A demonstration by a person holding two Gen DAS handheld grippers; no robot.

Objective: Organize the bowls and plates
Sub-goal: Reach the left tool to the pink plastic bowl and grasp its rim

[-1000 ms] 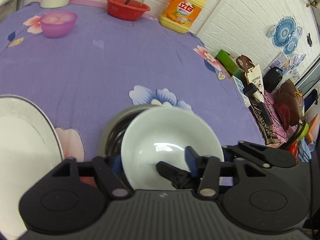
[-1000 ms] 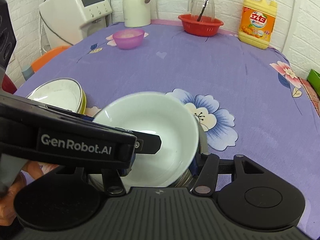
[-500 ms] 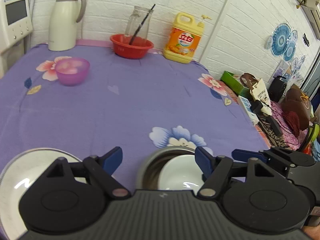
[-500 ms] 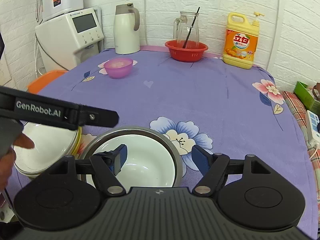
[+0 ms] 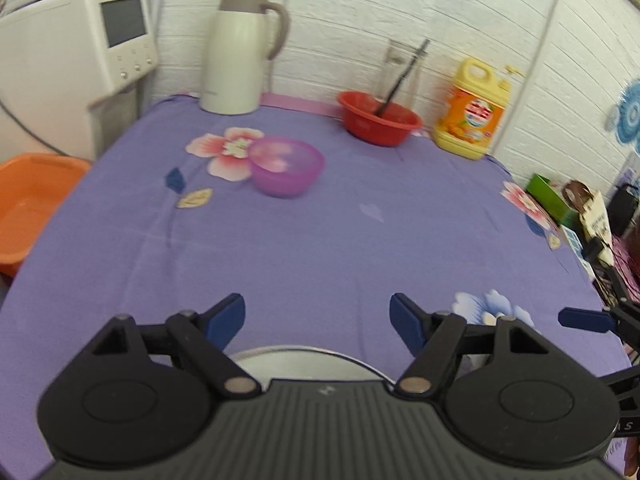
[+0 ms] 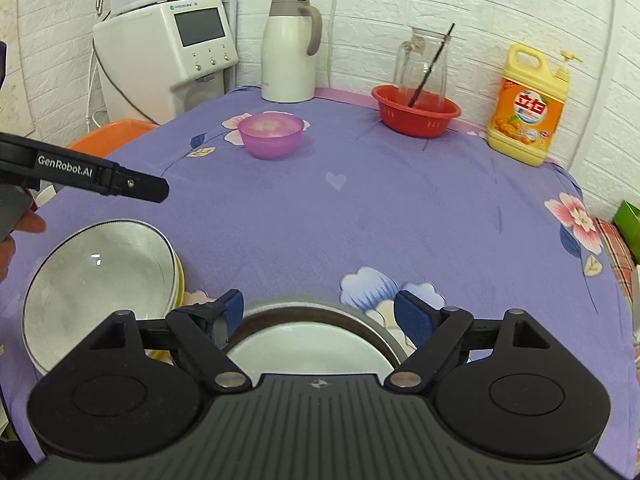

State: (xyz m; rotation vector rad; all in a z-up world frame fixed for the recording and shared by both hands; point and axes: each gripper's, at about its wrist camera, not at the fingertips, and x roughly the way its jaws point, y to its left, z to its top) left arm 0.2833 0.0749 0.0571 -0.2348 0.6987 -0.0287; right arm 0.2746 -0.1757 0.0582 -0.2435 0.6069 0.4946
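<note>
Left gripper [image 5: 318, 320]: jaws apart, nothing between them; blue pads over bare purple cloth. Below them, at the near edge of the table [image 5: 360, 248], only the far rim of the white plate [image 5: 304, 362] shows behind the gripper body.

Right gripper [image 6: 318, 316]: jaws spread wide, gripping nothing. The white bowl [image 6: 304, 352] sits nested inside the steel bowl [image 6: 372, 326] at the near edge, directly under and just behind the pads; the steel rim passes between the two pads without visible contact.

White plate, right wrist view: near left edge of the table, stacked on a yellow-rimmed dish [image 6: 180, 280], just beside the steel bowl.

Purple bowl [image 6: 271, 135]: far left part of the table, on a pink flower print.

Red basin [image 6: 416, 114]: far edge, holding a glass pitcher [image 6: 420, 64] with a dark stick.

Thermos jug [image 6: 290, 50]: far edge, left of the basin.

Detergent bottle [image 6: 528, 106]: far right corner.
</note>
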